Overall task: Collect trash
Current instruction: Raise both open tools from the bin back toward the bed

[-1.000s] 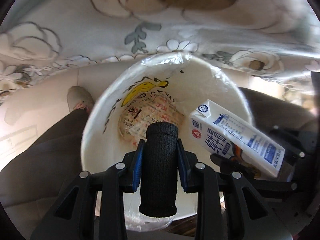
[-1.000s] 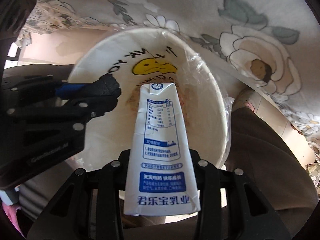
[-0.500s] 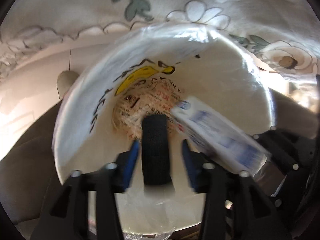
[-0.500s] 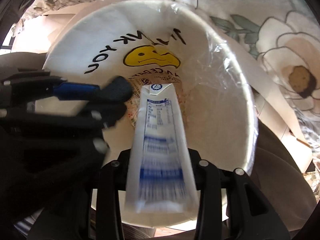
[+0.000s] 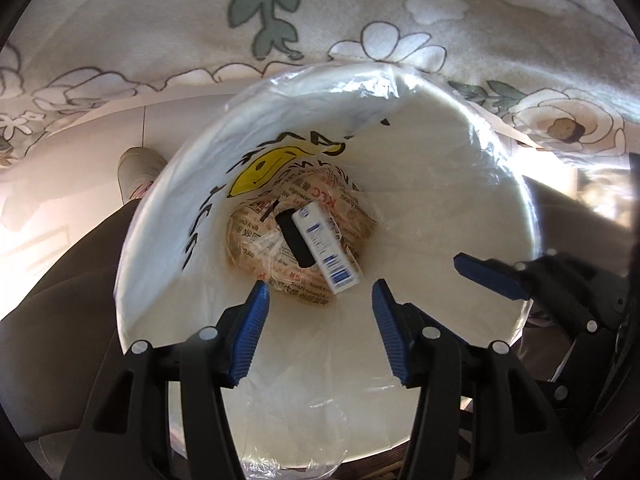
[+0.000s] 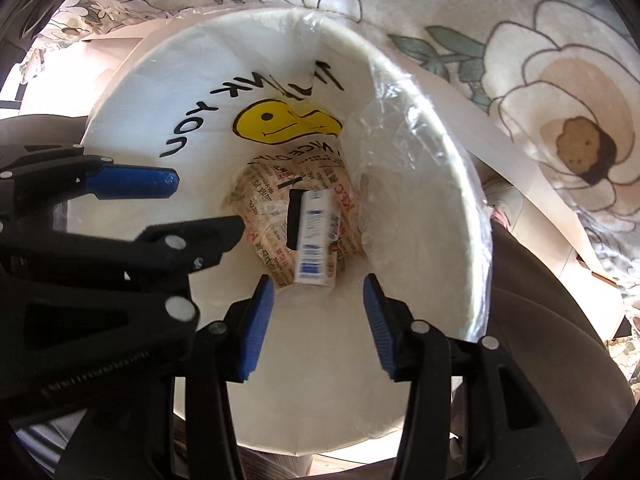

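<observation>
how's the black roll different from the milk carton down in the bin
The black roll is a dark, rounded cylinder with no print; the milk carton is a white, flat-sided box with blue print. The carton looks longer, and reaches nearer the cameras than the roll. In the right wrist view the roll lies left of the carton. Both lie side by side on printed wrappers at the bottom of the lined trash bin, free of both open grippers.

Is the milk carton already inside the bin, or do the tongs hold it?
Inside. The carton lies at the bottom of the bin, beside a black roll; both tongs are open.
</observation>
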Demonstrator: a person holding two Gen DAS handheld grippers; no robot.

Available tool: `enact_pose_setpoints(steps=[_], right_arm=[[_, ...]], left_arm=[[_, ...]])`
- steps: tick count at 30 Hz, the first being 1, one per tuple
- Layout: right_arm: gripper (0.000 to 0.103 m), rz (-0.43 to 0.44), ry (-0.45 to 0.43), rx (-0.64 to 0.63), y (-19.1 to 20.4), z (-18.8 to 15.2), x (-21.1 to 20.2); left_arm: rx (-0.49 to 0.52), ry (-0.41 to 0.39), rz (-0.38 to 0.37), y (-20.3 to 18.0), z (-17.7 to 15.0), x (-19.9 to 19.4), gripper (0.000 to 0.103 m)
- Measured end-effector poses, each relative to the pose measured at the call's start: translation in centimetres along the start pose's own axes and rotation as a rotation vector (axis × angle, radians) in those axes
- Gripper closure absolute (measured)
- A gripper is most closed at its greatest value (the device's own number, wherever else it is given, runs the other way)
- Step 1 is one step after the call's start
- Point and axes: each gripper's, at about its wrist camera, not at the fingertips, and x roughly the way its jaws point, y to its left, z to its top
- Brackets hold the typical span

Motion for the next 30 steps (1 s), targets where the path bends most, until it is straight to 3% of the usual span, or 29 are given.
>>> enact_pose_setpoints(steps=[11, 17, 26, 30], right_arm=[[0.055, -0.01, -0.054, 0.01, 0.0, -1.2, -3.5], [0.055, -0.017, -0.115, -0.015, 0.9, -2.6, -7.2], [0.055, -0.028, -0.255, -0.041, 1.2, -6.5, -14.2], [0.055, -0.034, -0.327, -0.034, 0.6, -8.8, -17.7]], left_arm=[[-0.006, -0.058, 0.026, -0.5, -1.5, -3.4, 0.047], [0.045, -0.119, 0.035, -1.4, -3.1, -5.6, 0.047], [0.13, -0.295, 0.065, -3.6, -6.9, -13.3, 0.046], [0.158, -0.395, 0.081, -4.7, -8.6, -17.1, 0.038]])
